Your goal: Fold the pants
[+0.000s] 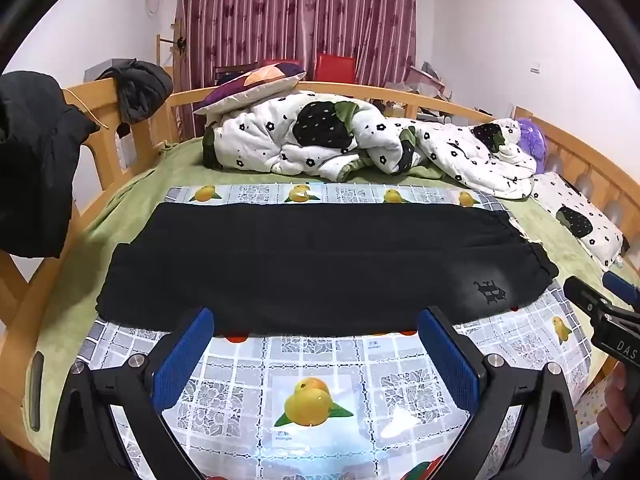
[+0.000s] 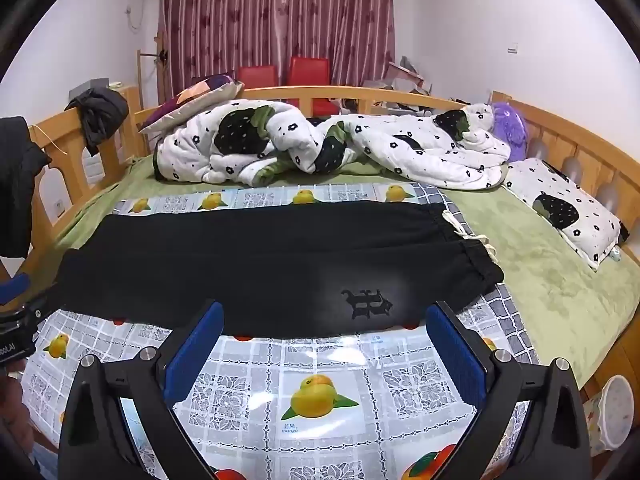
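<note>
Black pants [image 1: 320, 264] [image 2: 260, 264] lie flat across a mango-print plastic sheet [image 1: 400, 388] [image 2: 400, 384] on the bed. Their waistband and white drawstring [image 2: 460, 228] are at the right, the legs run left, and an embroidered logo [image 2: 366, 302] sits near the waist. My left gripper [image 1: 316, 320] hovers open at the pants' near edge, around the middle, with nothing between its blue pads. My right gripper [image 2: 325, 312] is open too, at the near edge in front of the logo. In the left wrist view the right gripper [image 1: 596, 286] shows at the right edge.
A crumpled white flower-print quilt [image 1: 320, 136] and pillows lie behind the sheet on the green bedcover [image 2: 540, 264]. Wooden rails [image 2: 560, 136] ring the bed. A dark jacket [image 1: 36, 168] hangs over the left rail. A matching pillow [image 2: 568, 208] lies at the right.
</note>
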Demonstrator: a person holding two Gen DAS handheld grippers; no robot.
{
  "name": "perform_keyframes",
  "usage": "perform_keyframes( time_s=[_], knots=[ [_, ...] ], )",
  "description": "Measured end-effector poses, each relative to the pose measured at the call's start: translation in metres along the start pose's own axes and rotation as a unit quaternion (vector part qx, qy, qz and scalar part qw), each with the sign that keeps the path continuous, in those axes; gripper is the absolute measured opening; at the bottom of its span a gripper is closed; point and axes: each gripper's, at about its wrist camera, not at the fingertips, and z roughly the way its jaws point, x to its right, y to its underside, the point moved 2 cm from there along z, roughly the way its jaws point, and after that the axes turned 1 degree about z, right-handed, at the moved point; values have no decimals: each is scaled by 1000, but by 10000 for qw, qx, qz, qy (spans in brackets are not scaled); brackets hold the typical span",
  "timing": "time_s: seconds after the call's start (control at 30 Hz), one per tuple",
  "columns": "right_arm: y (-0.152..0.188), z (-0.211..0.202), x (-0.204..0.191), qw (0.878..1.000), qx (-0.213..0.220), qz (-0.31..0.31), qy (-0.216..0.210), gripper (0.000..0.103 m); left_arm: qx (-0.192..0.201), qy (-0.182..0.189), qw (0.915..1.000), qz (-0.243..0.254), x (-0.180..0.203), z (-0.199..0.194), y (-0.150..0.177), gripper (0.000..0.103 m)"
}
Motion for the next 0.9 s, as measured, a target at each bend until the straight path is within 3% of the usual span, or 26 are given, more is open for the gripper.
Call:
perform_keyframes(
  time_s=[0.03,0.9],
  knots=[
    [0,0,0,10000,-10,65,-46,100,127,-18,9998,168,2,-2,0,103],
    [-6,-4,3,10000,-41,-12,50,100,73,29,9999,117,9,3,6,103]
  ],
)
